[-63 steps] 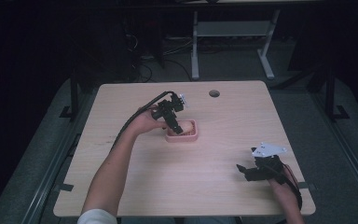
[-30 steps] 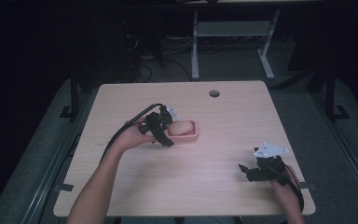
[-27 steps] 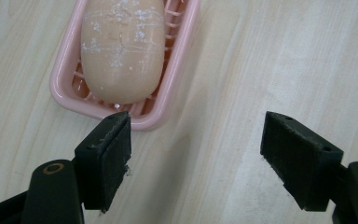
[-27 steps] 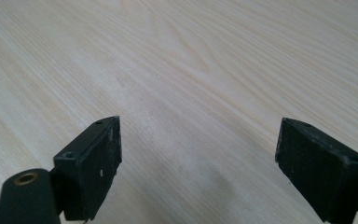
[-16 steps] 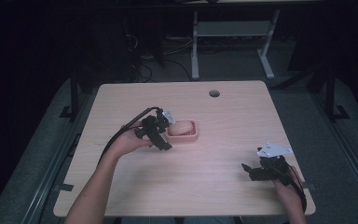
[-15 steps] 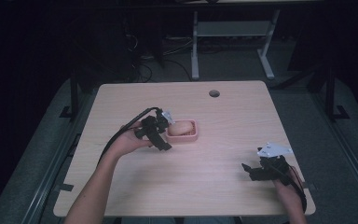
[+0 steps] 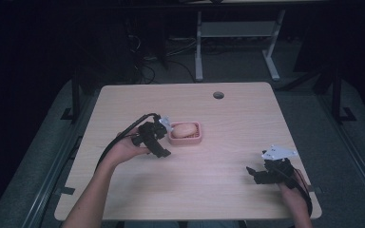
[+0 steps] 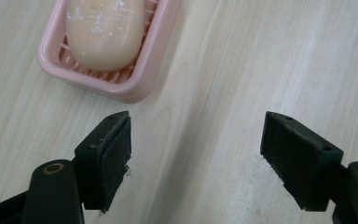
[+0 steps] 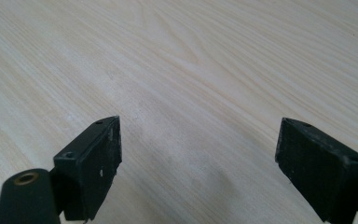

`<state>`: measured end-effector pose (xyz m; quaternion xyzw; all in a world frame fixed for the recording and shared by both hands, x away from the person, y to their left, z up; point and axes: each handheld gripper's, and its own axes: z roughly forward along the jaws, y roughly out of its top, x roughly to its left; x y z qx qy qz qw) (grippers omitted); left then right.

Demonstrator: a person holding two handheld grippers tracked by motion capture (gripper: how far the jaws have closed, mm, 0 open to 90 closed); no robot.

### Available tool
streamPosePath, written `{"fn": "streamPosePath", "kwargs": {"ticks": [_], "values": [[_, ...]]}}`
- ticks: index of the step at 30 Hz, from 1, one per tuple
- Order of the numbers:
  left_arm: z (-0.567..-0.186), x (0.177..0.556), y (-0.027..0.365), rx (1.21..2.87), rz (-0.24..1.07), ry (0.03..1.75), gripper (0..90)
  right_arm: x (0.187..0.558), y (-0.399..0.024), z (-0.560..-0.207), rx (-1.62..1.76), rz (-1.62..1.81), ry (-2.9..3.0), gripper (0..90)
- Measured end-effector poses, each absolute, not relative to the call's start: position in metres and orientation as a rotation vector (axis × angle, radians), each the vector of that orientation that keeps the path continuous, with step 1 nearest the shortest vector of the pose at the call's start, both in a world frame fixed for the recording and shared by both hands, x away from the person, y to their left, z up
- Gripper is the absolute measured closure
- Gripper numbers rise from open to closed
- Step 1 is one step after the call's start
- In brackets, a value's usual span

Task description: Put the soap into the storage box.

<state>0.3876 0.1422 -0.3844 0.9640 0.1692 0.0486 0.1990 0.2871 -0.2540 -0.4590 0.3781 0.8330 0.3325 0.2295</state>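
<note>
A pink soap dish (image 7: 186, 133) sits near the middle of the wooden table (image 7: 209, 109), with a pale oval soap bar (image 7: 185, 129) lying in it. In the left gripper view the dish (image 8: 135, 81) and the soap (image 8: 105, 28) show at the top left. My left gripper (image 7: 162, 148) is just left of the dish, a little nearer the person, open with bare wood between its jaws (image 8: 196, 149). My right gripper (image 7: 253, 173) rests low at the table's near right, open over bare wood (image 9: 198, 154).
A round cable hole (image 7: 218, 95) lies near the table's far edge. A desk frame (image 7: 237, 33) and cables stand on the dark floor beyond. Bare wood stretches between the two grippers.
My left gripper has drawn back from over the dish towards the person and the left, leaving the soap in the dish. The right gripper has barely shifted.
</note>
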Motion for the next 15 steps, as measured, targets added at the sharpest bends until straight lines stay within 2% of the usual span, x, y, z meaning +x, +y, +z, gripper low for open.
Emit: {"fn": "streamPosePath", "kwargs": {"ticks": [15], "values": [[-0.394, 0.375, 0.160, 2.670, 0.138, 0.518, 24.4, 0.288, -0.254, -0.460, 1.052, 0.911, 2.295, 13.8]]}}
